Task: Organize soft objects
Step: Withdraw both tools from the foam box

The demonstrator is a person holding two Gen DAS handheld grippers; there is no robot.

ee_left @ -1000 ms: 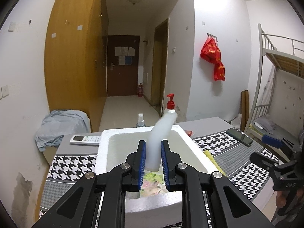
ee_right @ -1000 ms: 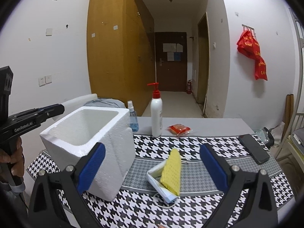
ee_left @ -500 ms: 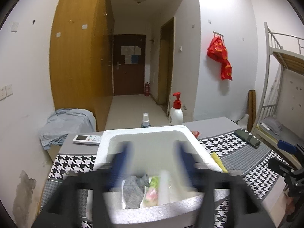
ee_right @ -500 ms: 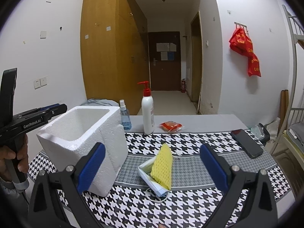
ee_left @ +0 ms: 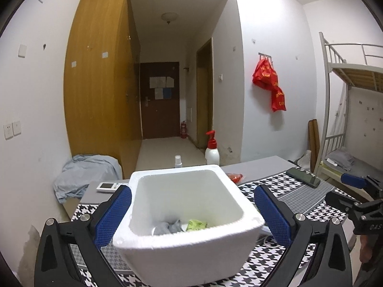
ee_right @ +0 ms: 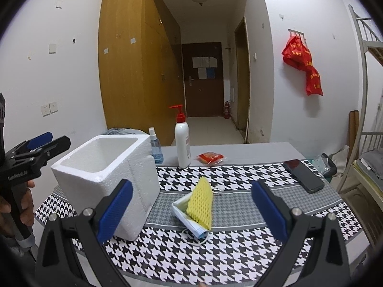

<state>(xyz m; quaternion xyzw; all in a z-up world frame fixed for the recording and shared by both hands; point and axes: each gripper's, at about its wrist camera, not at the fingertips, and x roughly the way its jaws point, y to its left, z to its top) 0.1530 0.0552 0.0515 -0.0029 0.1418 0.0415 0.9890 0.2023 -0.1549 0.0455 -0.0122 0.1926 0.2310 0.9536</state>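
Left gripper low in the left wrist view, blue pads far apart and jaws opening more, one pad on each side of the white foam box, holding nothing. Inside the box, down at the bottom: a gray cloth and a small green packet lying side by side. Box standing on the black-and-white checked table mat. Behind the box, near the middle of the frame: a small spray bottle and a white pump bottle with a red top. A white remote to the left of the box. A dark phone at the right.

Right gripper low in the right wrist view, jaws wide, nothing between the pads. Just past it, in the middle of the frame: a yellow foam net leaning up out of a folded face mask on the mat. Foam box to the left of those, close by but not touching. A red snack packet farther back, beside the pump bottle. At the left edge, a hand gripping the handle of the left gripper.
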